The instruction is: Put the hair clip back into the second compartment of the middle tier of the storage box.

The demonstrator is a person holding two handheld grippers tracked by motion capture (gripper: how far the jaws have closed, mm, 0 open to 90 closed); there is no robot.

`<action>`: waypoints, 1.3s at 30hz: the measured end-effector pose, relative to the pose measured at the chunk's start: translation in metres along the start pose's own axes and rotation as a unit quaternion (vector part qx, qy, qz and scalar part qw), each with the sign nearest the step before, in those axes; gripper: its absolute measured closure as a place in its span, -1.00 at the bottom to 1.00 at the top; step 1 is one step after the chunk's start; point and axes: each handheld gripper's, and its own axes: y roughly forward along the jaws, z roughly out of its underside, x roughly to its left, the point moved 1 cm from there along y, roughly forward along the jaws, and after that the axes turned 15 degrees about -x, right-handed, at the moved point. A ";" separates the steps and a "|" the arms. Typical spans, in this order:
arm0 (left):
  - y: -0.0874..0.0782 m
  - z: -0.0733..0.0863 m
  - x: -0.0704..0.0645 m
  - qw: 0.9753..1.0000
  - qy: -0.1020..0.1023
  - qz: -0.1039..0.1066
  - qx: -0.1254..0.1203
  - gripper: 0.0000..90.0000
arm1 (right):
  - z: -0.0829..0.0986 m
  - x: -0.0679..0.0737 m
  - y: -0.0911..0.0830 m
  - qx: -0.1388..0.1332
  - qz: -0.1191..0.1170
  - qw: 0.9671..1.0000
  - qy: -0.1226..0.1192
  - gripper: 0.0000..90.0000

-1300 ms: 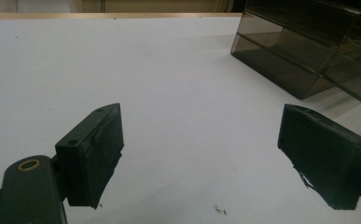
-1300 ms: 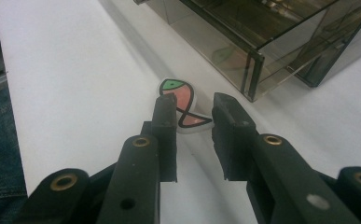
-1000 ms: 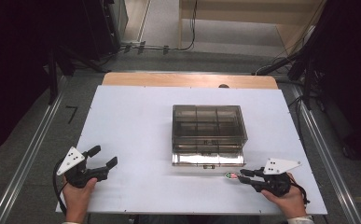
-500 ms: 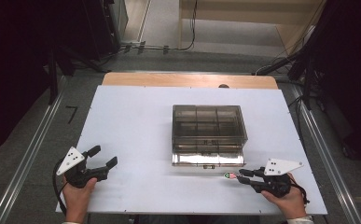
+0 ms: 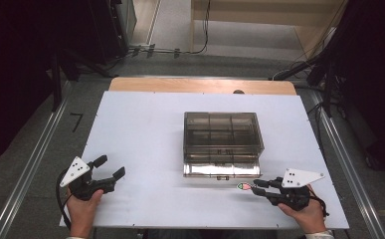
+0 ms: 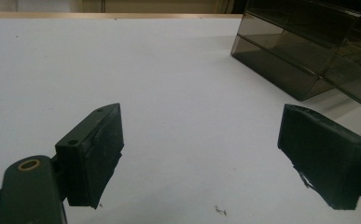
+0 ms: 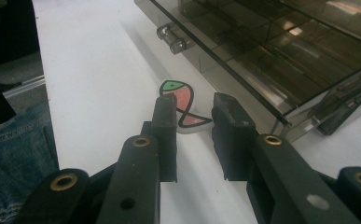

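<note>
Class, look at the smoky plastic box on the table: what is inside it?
Through the lid of the box, dividers split it into compartments; those visible look empty. The tinted lid and glare hide the rest. The fish sticker lies outside it.

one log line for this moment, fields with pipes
right gripper: jaws part open around small pink and green fish-shaped piece, on white table | left gripper: open, idle | smoky clear plastic compartment box: closed

Left claw (image 5: 111, 167) rests spread wide near the table's front; right claw (image 5: 254, 186) is narrowly parted.
</note>
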 end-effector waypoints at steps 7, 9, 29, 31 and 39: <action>0.000 0.000 0.000 1.000 0.000 0.000 0.000 -0.67 | -0.003 0.001 0.000 -0.009 0.001 1.000 -0.002 0.54; 0.000 0.000 0.000 1.000 0.000 -0.001 0.000 -0.67 | -0.004 0.001 0.000 -0.013 0.000 1.000 -0.001 0.54; 0.000 0.000 0.000 1.000 -0.002 0.000 0.000 -0.67 | -0.020 -0.001 0.017 -0.045 -0.004 0.999 -0.009 0.54; 0.000 0.000 0.000 1.000 -0.002 0.000 0.000 -0.67 | -0.022 -0.002 0.019 -0.047 -0.003 0.999 -0.009 0.54; 0.000 0.000 0.000 1.000 -0.002 0.000 0.000 -0.67 | -0.025 -0.006 0.025 -0.055 0.004 0.998 -0.006 0.54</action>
